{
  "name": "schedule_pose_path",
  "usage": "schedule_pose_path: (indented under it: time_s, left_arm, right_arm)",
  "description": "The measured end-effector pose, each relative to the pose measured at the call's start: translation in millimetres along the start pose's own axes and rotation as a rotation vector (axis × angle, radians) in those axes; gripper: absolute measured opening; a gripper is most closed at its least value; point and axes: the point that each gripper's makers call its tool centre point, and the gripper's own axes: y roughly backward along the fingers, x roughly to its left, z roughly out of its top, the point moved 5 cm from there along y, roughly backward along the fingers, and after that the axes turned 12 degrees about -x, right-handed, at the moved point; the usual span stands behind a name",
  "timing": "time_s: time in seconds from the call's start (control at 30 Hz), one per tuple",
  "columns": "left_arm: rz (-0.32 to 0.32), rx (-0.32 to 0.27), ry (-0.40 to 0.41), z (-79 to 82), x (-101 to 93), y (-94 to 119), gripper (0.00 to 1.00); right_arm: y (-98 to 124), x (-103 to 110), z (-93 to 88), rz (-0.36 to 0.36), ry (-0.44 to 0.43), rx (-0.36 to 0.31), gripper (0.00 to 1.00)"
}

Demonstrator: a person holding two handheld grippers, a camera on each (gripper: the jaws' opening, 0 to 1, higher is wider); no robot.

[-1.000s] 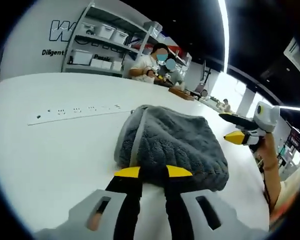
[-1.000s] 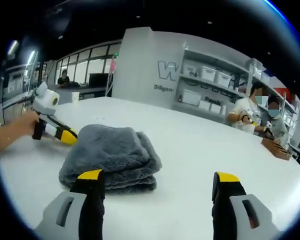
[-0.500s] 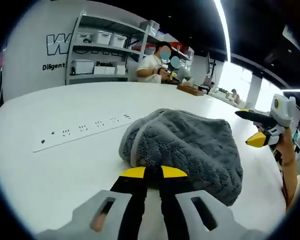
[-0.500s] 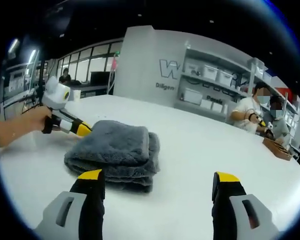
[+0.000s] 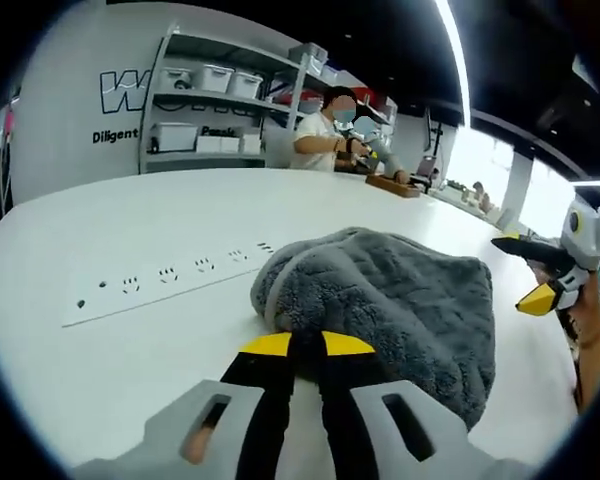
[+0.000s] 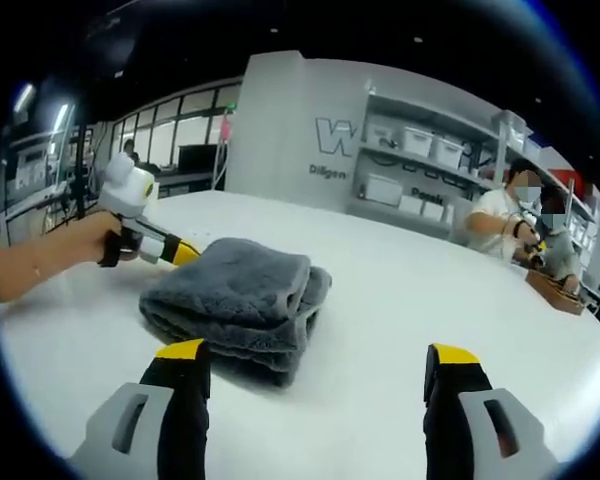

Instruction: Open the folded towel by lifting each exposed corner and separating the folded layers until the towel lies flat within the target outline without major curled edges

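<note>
Towel (image 6: 242,305) is fully folded in a thick stack mid-worktop (image 6: 380,300), nothing opened yet. Your left gripper (image 5: 306,344) looks pinched on its near edge at 6 o'clock; right gripper (image 6: 318,362) jaws are wide apart, empty. All unfolding remains; no outline visible.

Grey grippers (image 5: 306,345); black, yellow-tipped jaws

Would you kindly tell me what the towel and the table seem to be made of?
The towel looks like plush grey microfiber or fleece: a deep, fuzzy, matte pile. The table looks like smooth white laminate or a similar hard surface with a faint sheen; the exact material is unclear.
</note>
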Motion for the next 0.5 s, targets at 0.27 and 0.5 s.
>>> schedule_pose_path:
  time_s: [0.27, 0.5]
  left_arm:
    - [0.006, -0.015, -0.001, 3.2, -1.1, -4, 0.08]
    - [-0.025, -0.097, 0.028, 24.4, -10.3, 18, 0.36]
  right_arm:
    - [0, -1, -1.0, -0.001, -0.003, 0.001, 0.87]
    - [-1, -1, -1.9, 0.003, -0.004, 0.007, 0.88]
